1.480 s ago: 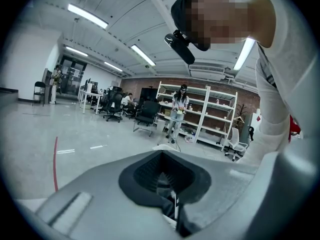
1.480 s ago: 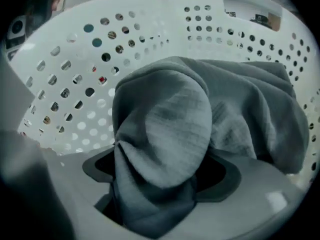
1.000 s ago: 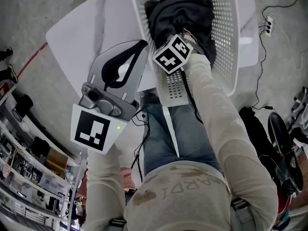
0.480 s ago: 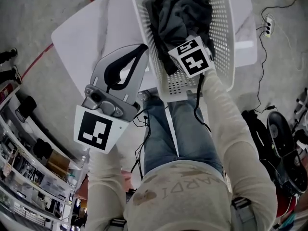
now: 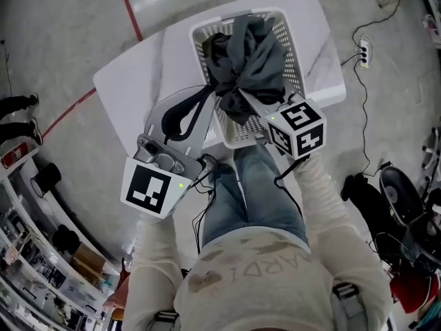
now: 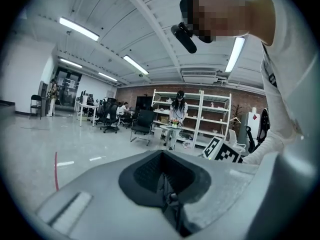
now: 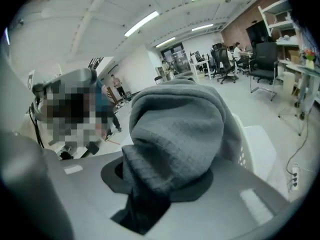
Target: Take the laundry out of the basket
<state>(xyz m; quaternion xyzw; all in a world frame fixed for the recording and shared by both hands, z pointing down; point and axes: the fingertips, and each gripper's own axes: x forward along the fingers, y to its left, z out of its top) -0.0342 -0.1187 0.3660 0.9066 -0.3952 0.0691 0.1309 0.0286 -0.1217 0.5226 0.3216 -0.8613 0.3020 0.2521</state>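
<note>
Grey garment [image 7: 175,134] (bunched) clamped between jaws

Materials: cloth vs plastic
Laundry [image 5: 251,54]: grey matt cloth, soft knit, creased. Basket [image 5: 294,61] around it: white perforated plastic, smooth. Surface [image 5: 131,92] under the basket: white, smooth, faint sheen. Floor [image 5: 62,40] beyond: glossy grey.

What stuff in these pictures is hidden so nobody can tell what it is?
- Basket bottom, head view: the gray garment covers it, so other laundry underneath is unknown.
- Right gripper, its own view: cloth wraps the jaw tips.
- Garment's kind, both views: too bunched up.
- Things on the shelves, left gripper view: too small.
</note>
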